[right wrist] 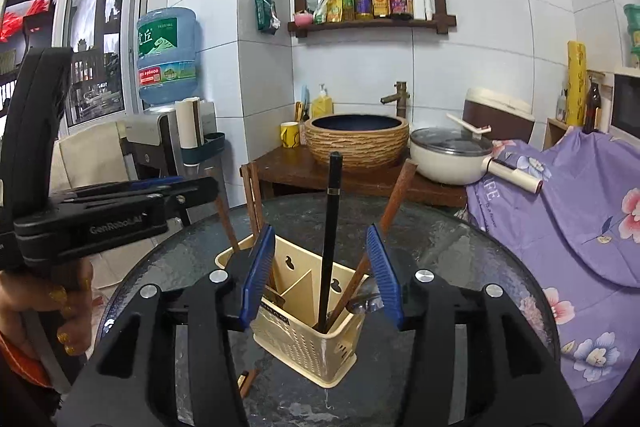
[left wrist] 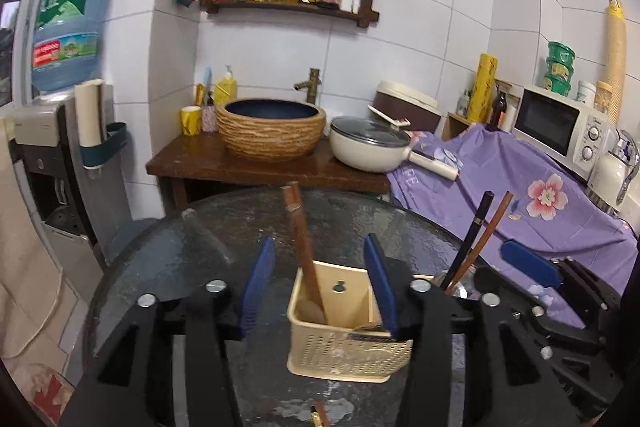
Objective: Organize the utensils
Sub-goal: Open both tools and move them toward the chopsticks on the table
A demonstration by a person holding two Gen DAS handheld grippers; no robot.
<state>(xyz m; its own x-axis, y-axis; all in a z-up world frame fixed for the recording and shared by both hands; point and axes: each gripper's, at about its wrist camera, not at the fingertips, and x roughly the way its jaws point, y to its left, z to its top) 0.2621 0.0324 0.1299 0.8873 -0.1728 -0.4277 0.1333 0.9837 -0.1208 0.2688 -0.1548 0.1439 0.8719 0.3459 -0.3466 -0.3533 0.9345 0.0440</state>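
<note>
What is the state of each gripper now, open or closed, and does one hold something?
Left gripper: jaws open, holding nothing, above the utensil holder.
Right gripper: jaws open, holding nothing; a black chopstick stands between them, untouched.

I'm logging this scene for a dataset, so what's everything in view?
utensil holder: one, cream, on the glass table
chopsticks: several, black and brown, standing in the holder
loose chopstick: one, brown, on the table by the holder
basin: one, tan with dark inside, on the wooden counter
pan: one, cream, lidded, beside the basin
water bottle: one, blue, on the dispenser
left gripper: blue fingers open
right gripper: blue fingers open
</note>
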